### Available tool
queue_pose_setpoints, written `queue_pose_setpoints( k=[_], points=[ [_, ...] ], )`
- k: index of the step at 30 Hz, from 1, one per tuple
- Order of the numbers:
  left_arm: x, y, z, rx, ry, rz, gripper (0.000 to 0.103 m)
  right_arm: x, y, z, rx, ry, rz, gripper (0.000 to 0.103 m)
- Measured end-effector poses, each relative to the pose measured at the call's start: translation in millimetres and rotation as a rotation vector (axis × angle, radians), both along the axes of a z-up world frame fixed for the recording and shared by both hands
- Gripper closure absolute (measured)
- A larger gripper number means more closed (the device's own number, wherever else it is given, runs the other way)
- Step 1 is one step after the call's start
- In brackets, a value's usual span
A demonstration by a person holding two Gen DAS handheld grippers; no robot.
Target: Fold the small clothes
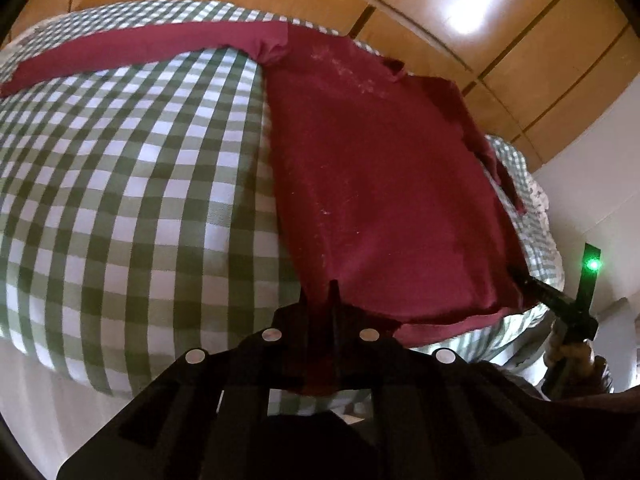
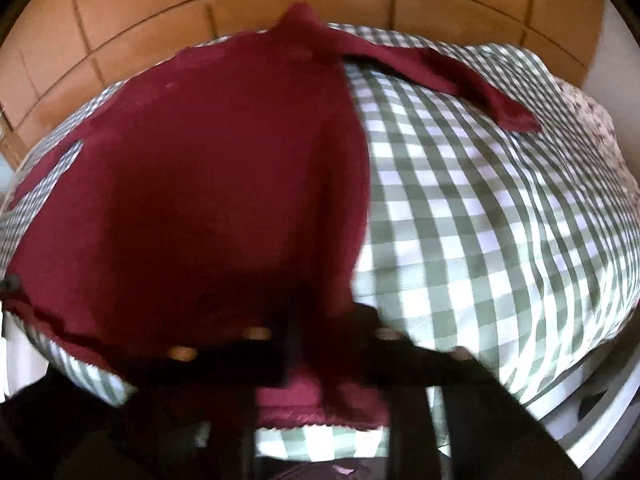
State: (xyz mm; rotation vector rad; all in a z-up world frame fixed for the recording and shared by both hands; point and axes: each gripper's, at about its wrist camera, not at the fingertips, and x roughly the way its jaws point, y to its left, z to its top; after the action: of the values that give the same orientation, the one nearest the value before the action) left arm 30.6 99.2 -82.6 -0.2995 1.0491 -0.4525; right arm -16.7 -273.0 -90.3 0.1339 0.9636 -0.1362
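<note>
A maroon long-sleeved shirt lies flat on a green and white checked cover, with one sleeve stretched out to the left. My left gripper is shut on the shirt's near hem at its left corner, and maroon cloth shows between the fingers. At the hem's other corner, my right gripper pinches the cloth, held by a hand. The right wrist view is blurred. There the shirt fills the left half, and the right gripper is shut on the hem. The other sleeve lies out to the right.
A wooden panelled wall stands behind the checked cover. A floral cloth shows at the cover's far right edge. A white wall is to the right. The cover's near edge drops off just below both grippers.
</note>
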Motion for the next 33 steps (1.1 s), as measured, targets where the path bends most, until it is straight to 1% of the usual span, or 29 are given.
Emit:
queue_pose_setpoints(
  k=[2, 4, 5, 7, 8, 9, 10, 11, 12, 13, 14, 15, 16, 17, 18, 21, 23, 26, 28, 30, 32, 33],
  points=[
    [-8.9, 8.1, 4.2, -0.006, -0.005, 0.008, 0.097, -7.9, -4.2, 10.1, 0.034, -0.026, 0.004, 0.094],
    [-16.3, 11.6, 0.6, 0.01, 0.007, 0.009, 0.097, -13.7, -9.3, 15.0, 0.059, -0.029, 0.015, 0.094],
    [-17.5, 13.2, -6.9, 0.043, 0.022, 0.026, 0.097, -16.9, -10.3, 12.5, 0.06, -0.016, 0.02, 0.094],
    [-14.0, 10.8, -18.1, 0.075, 0.059, 0.026, 0.097, -17.7, -7.5, -0.6, 0.051, 0.033, 0.028, 0.094],
    [-13.3, 8.9, -19.7, 0.093, 0.065, 0.024, 0.096, -18.2, -5.7, -6.3, 0.045, 0.049, 0.029, 0.094],
    [-12.9, 8.6, -16.9, 0.105, 0.063, 0.025, 0.092, -21.0, -1.9, -8.7, 0.043, 0.05, 0.027, 0.094],
    [-12.8, 7.3, -12.9, 0.117, 0.056, 0.021, 0.087, -21.8, -0.4, -8.2, 0.049, 0.045, 0.022, 0.094],
    [-12.9, 6.1, -5.0, 0.135, 0.029, 0.018, 0.074, -21.1, -1.3, -8.1, 0.057, 0.047, 0.017, 0.093],
    [-12.5, 5.4, 2.2, 0.142, 0.0, 0.023, 0.056, -20.2, -2.2, -8.4, 0.067, 0.049, 0.012, 0.092],
    [-11.2, 4.7, 9.1, 0.144, -0.032, 0.035, 0.048, -18.7, -2.9, -8.6, 0.075, 0.056, 0.007, 0.091],
    [-7.1, 3.4, 19.9, 0.155, -0.083, 0.058, 0.041, -17.7, -3.1, -7.2, 0.08, 0.058, 0.008, 0.088],
    [-2.1, 0.8, 24.6, 0.164, -0.106, 0.061, 0.041, -14.9, -6.6, -6.3, 0.08, 0.057, 0.008, 0.085],
    [3.3, -3.2, 30.6, 0.173, -0.13, 0.056, 0.041, -13.9, -9.2, -2.8, 0.073, 0.047, -0.006, 0.069],
    [12.2, -10.7, 38.3, 0.181, -0.169, 0.053, 0.041, -11.4, -16.1, -1.2, 0.069, 0.038, -0.02, 0.051],
    [16.7, -15.8, 40.6, 0.184, -0.187, 0.051, 0.041, -11.5, -21.5, 0.8, 0.063, 0.023, -0.044, 0.046],
    [41.1, -49.0, 40.3, 0.22, -0.208, 0.032, 0.041, -7.1, -43.3, 7.1, 0.049, 0.0, -0.125, 0.044],
    [59.8, -76.3, 34.0, 0.255, -0.234, 0.005, 0.041, -3.6, -60.6, 10.0, 0.023, -0.015, -0.183, 0.036],
    [80.0, -108.6, 25.3, 0.32, -0.248, -0.028, 0.041, 4.9, -85.9, 13.8, -0.032, -0.032, -0.258, 0.035],
    [89.8, -119.9, 20.1, 0.345, -0.259, -0.035, 0.041, 11.0, -107.8, 17.4, -0.049, -0.049, -0.313, 0.035],
    [104.4, -132.2, 8.1, 0.381, -0.253, -0.047, 0.041, 21.6, -129.7, 21.3, -0.077, -0.071, -0.369, 0.035],
    [116.6, -138.0, -6.9, 0.394, -0.215, -0.049, 0.041, 35.1, -146.0, 23.0, -0.107, -0.087, -0.398, 0.035],
    [119.8, -137.7, -13.2, 0.393, -0.202, -0.047, 0.037, 42.1, -153.7, 23.9, -0.113, -0.091, -0.4, 0.035]
  ],
)
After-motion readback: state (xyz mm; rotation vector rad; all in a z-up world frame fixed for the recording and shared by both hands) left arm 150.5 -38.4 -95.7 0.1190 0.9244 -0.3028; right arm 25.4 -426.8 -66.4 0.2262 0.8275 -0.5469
